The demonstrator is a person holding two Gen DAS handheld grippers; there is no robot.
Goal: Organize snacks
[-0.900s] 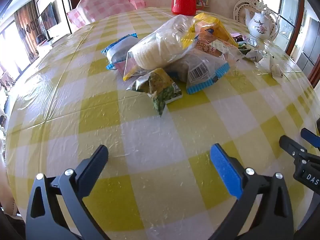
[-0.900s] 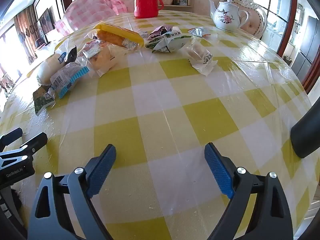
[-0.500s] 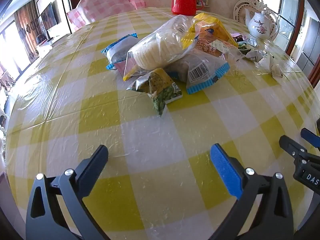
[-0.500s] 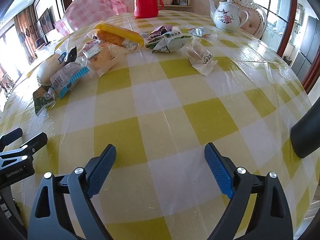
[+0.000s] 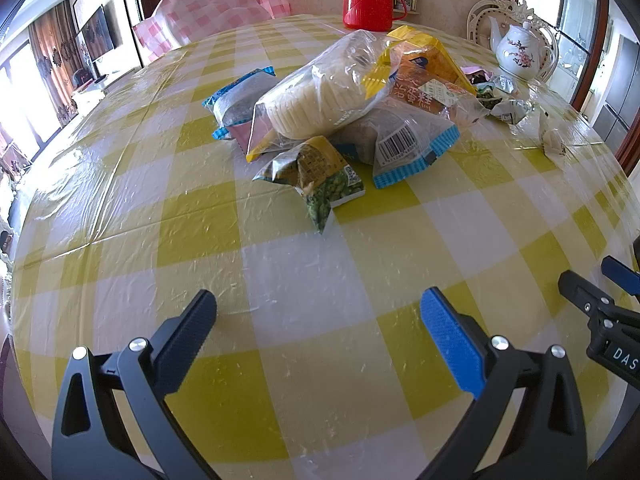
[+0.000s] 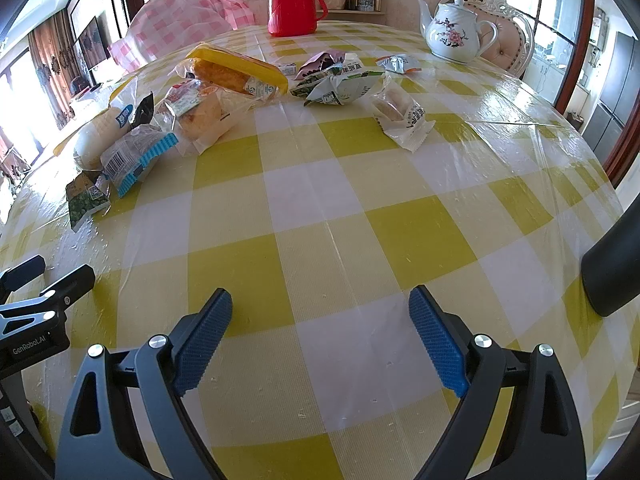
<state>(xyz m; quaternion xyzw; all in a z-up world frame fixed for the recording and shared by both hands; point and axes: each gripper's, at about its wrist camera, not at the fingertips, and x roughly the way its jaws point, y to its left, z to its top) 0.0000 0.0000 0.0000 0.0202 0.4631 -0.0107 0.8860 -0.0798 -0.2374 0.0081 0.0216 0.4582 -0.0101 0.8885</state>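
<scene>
A heap of snack packets lies on the yellow checked table (image 5: 280, 280): a green pea packet (image 5: 320, 176) nearest, a blue-edged barcode packet (image 5: 408, 144), a clear bag of white cakes (image 5: 320, 100), a yellow cake bag (image 5: 424, 76). In the right wrist view the heap sits at the left (image 6: 136, 152), with a green-white packet (image 6: 344, 88) and a small white packet (image 6: 400, 116) further back. My left gripper (image 5: 318, 316) is open and empty, short of the pea packet. My right gripper (image 6: 320, 320) is open and empty over bare cloth.
A red thermos (image 6: 292, 0) and a white teapot (image 6: 452, 32) stand at the table's far side. A pink checked chair cover (image 5: 216, 12) is behind the table. The other gripper shows at each view's edge (image 5: 600, 320) (image 6: 36, 304).
</scene>
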